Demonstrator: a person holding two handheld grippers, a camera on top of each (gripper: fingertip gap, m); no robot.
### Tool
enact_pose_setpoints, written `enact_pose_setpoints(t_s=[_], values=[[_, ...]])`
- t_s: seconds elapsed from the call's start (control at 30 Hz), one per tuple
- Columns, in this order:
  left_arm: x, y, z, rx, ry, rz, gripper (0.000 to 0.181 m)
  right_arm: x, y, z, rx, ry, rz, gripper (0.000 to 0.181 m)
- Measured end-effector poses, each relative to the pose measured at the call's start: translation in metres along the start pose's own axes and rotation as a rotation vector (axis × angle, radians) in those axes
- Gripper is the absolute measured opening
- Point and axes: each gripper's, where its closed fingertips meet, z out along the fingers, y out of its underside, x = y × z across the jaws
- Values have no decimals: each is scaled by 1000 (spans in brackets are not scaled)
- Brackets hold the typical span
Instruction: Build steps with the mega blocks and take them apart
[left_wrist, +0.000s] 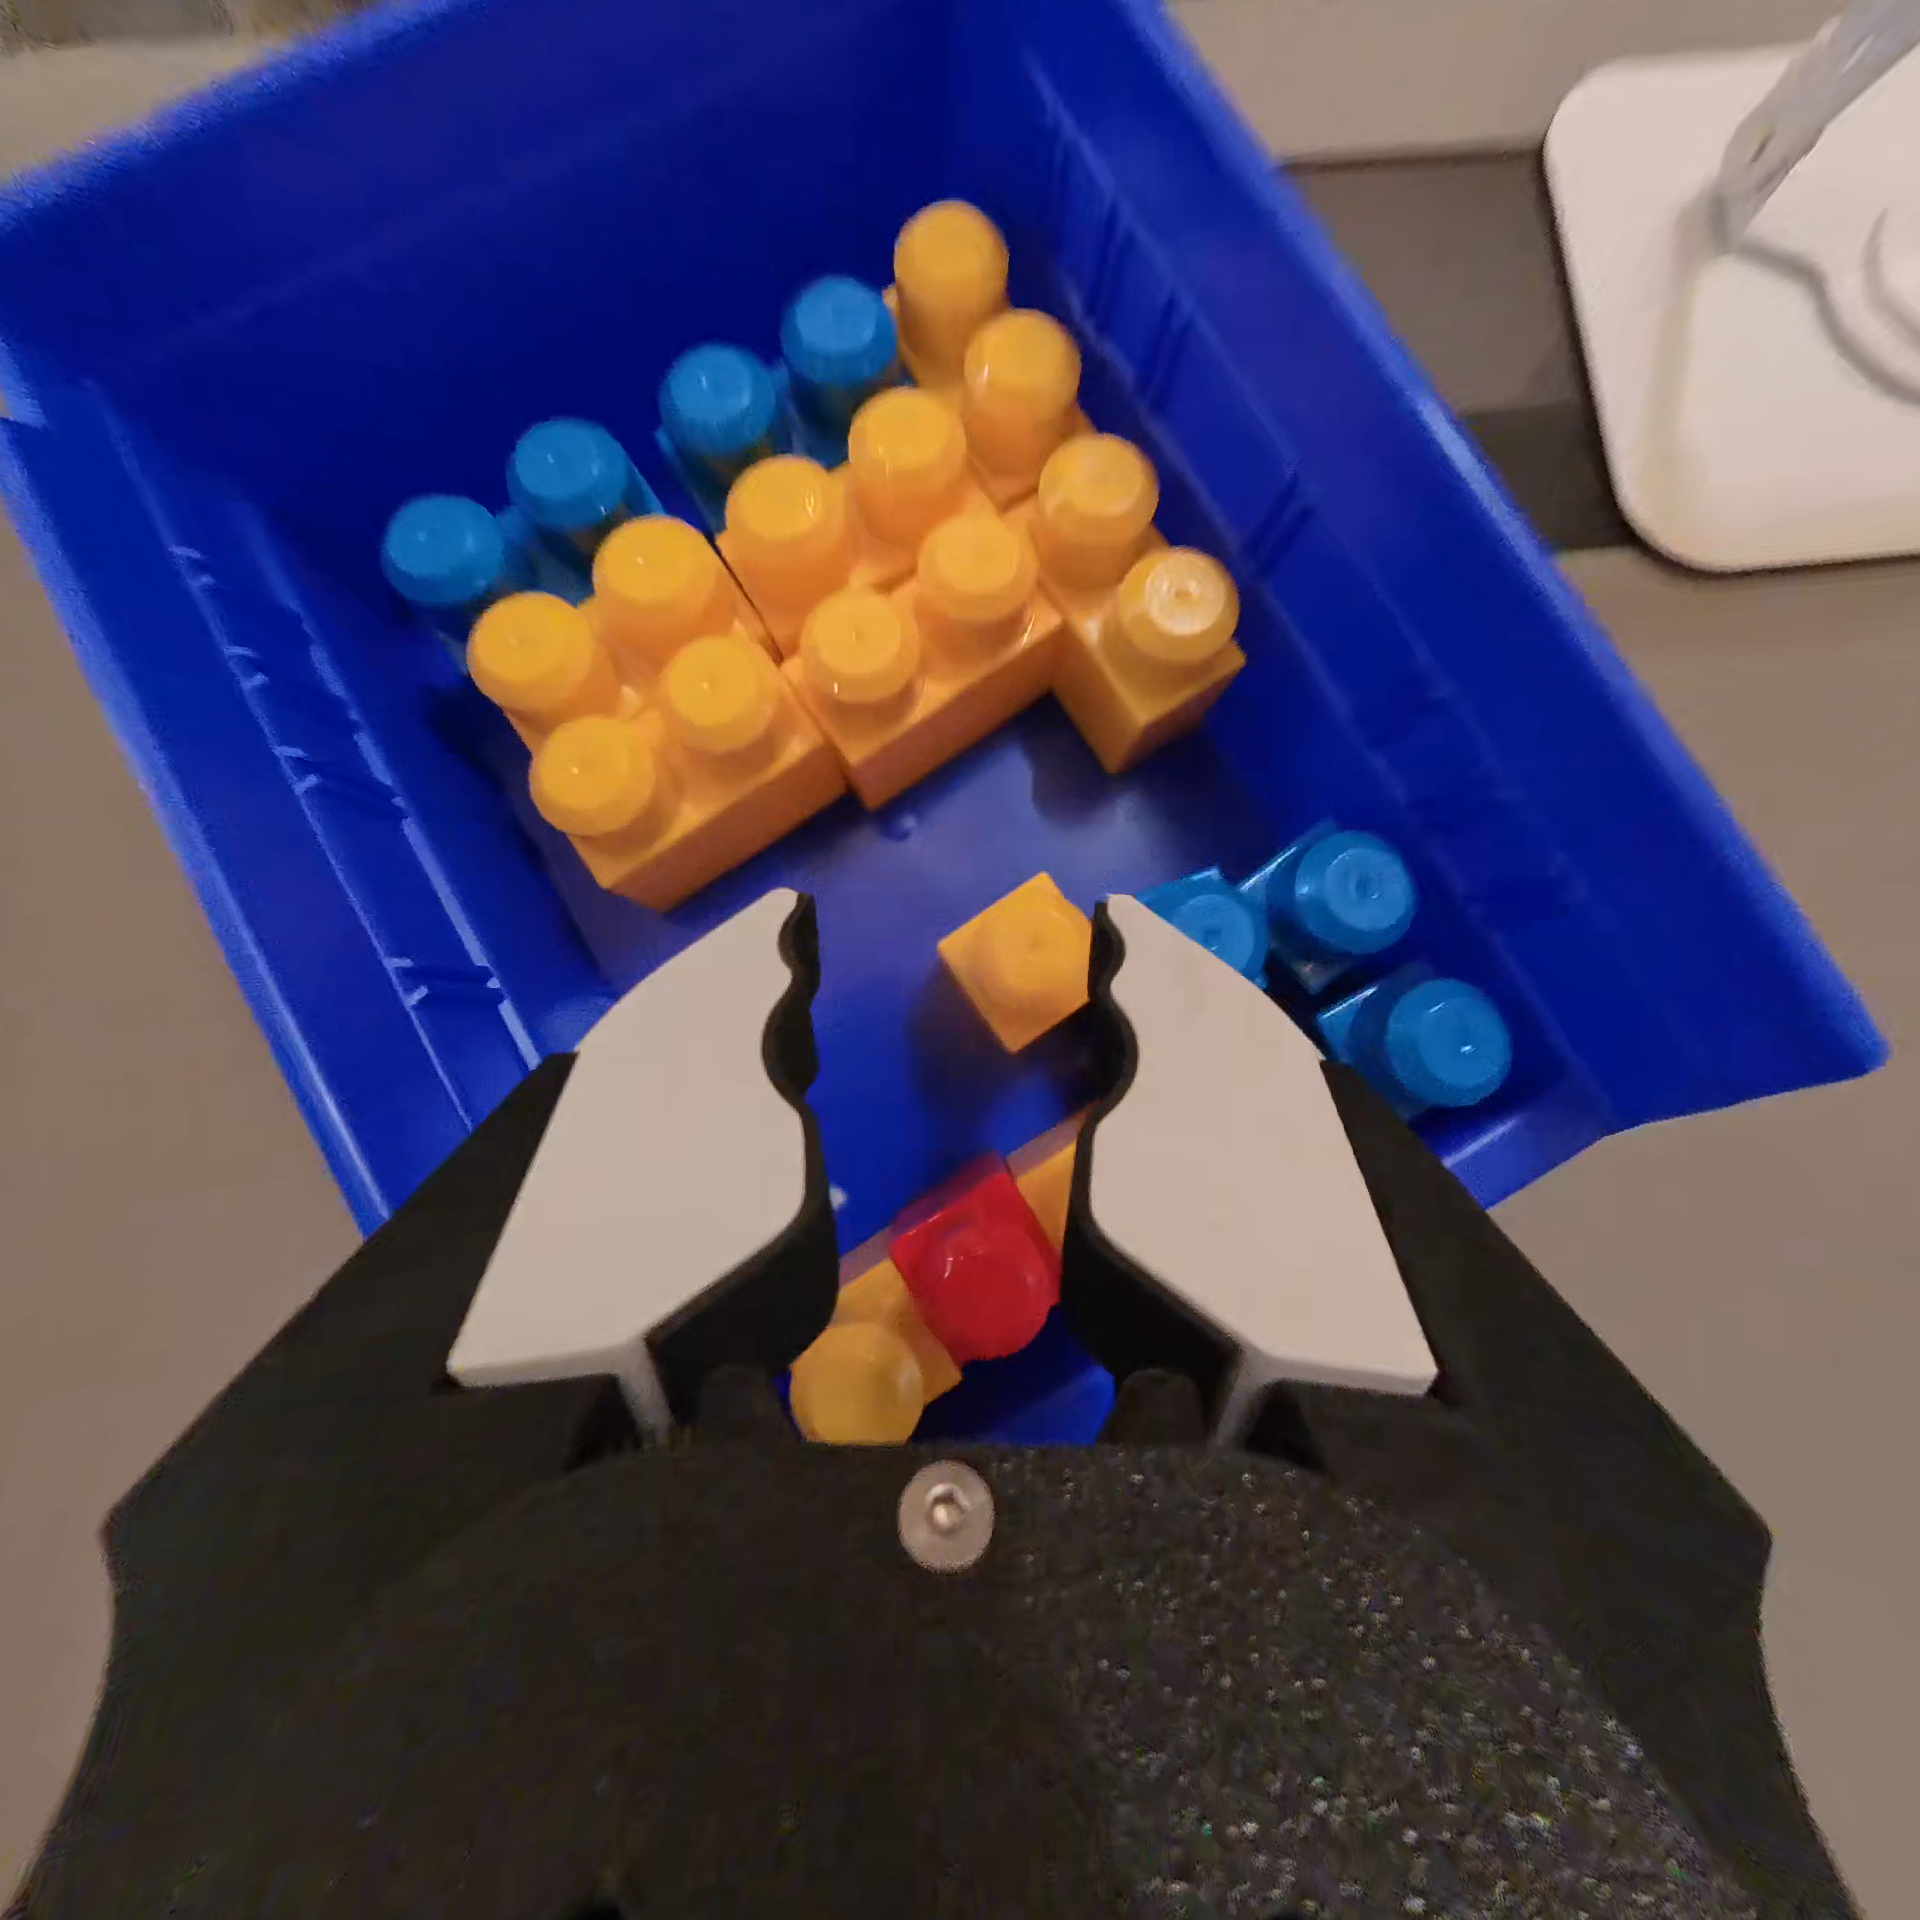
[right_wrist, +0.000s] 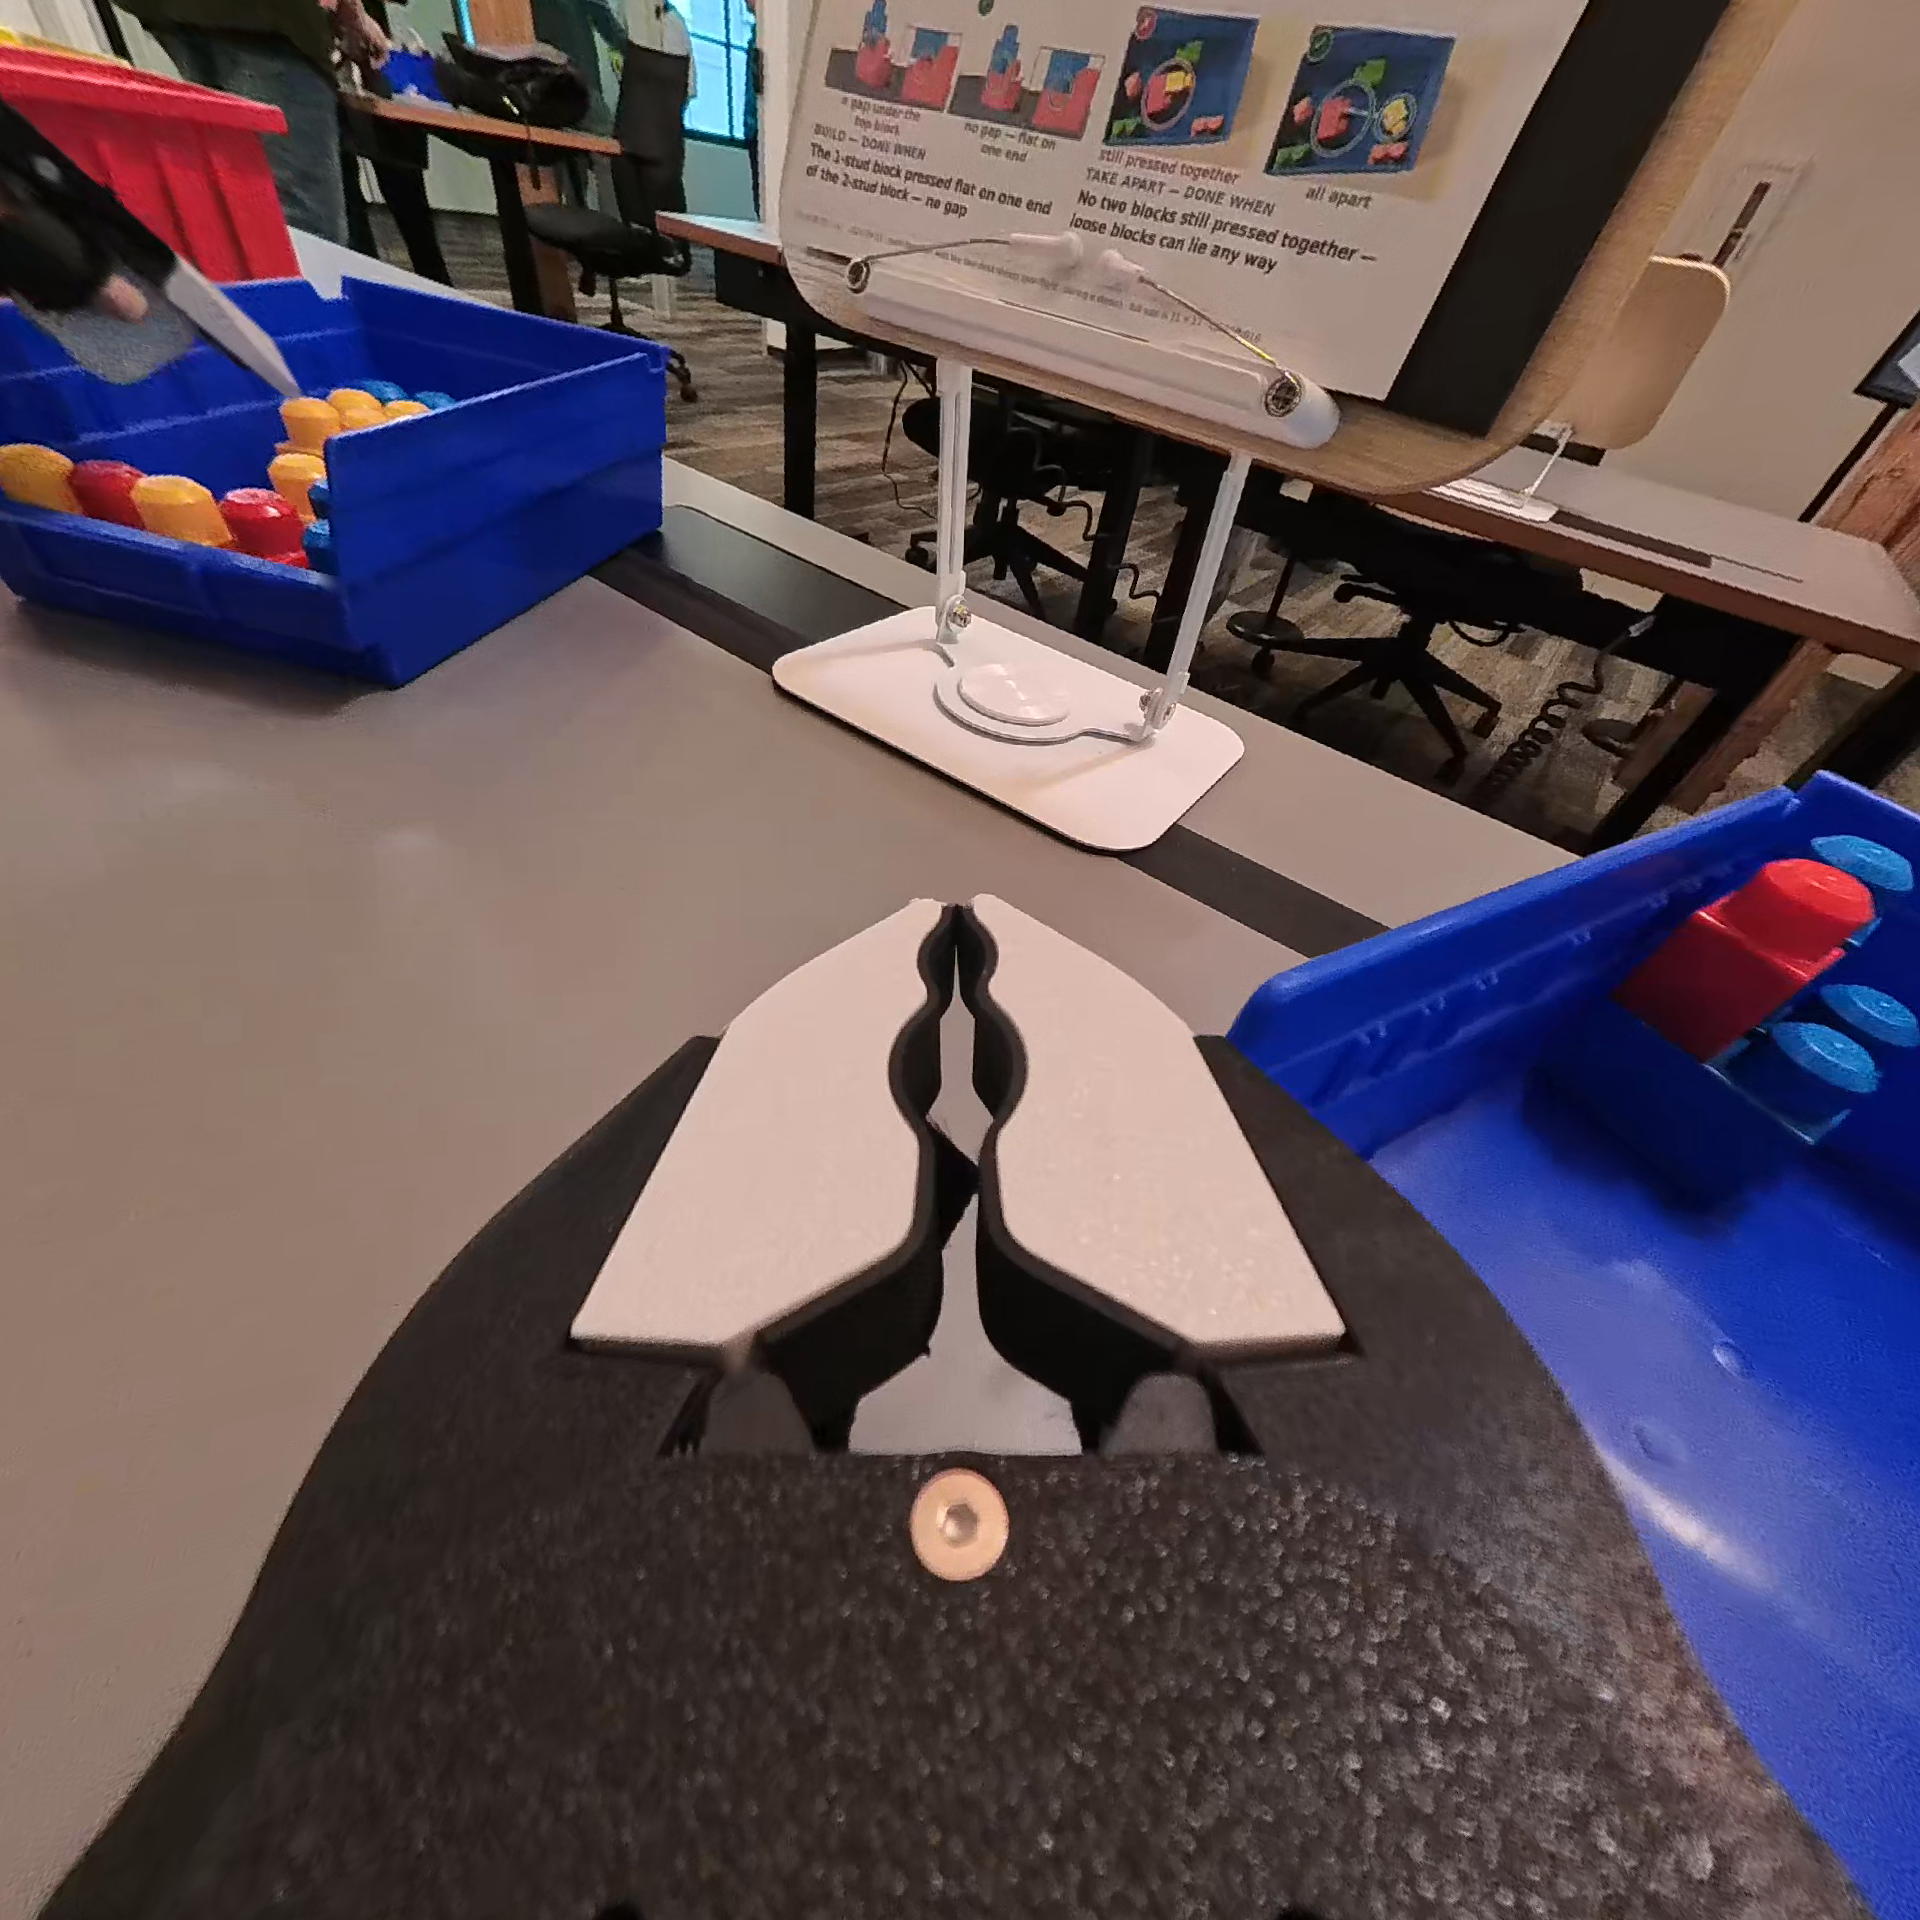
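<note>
My left gripper (left_wrist: 951, 925) is open and empty, and points down into a blue bin (left_wrist: 312, 343). A small yellow one-stud block (left_wrist: 1023, 961) lies on the bin floor between the tips, close to the right fingertip (left_wrist: 1164, 997). Nearer the gripper base, a red one-stud block (left_wrist: 977, 1273) sits on a yellow two-stud block (left_wrist: 862, 1371). Yellow blocks (left_wrist: 821, 613) and blue blocks (left_wrist: 582, 488) stand packed at the bin's far side. More blue blocks (left_wrist: 1351, 956) lie at the right. My right gripper (right_wrist: 964, 914) is shut and empty above the grey table (right_wrist: 364, 987).
A second blue bin (right_wrist: 1610, 1299) at the right holds a red block (right_wrist: 1745, 956) and blue blocks (right_wrist: 1829, 1060). A white stand (right_wrist: 1018, 727) carries an instruction sheet at the table's back edge. The first bin (right_wrist: 499, 488) shows far left, with a red bin (right_wrist: 156, 156) behind it. The grippers' ends are close to 45 cm from one another.
</note>
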Motion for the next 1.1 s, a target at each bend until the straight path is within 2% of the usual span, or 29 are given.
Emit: enact_pose_setpoints(t_s=[0.1, 0.17, 0.47, 0.6, 0.7, 0.77, 0.9, 1.1], values=[[1, 18, 13, -119, 15, 22, 49, 2, 0, -1, 0, -5, 11, 0], [6, 25, 18, -150, 46, 12, 46, 2, 0, -1, -1, -9, 17, 0], [12, 28, 28, -155, 48, 26, 28, 1, -1, -2, -1, -20, 23, 0], [5, 34, 25, -215, 13, 67, 28, 0, -1, -1, -3, -22, 19, 0], [-4, 40, 16, -289, -29, 101, 39, -1, 0, -1, -5, -26, 18, 0], [-5, 35, 10, -300, -23, 111, 45, -1, 0, -1, -5, -28, 21, 0], [-8, 3, 10, -192, -44, 107, 43, -1, 0, -1, -9, -32, 22, 0], [-17, -23, 36, -128, -71, 77, 41, -2, 2, 0, -17, -39, 18, 0]])
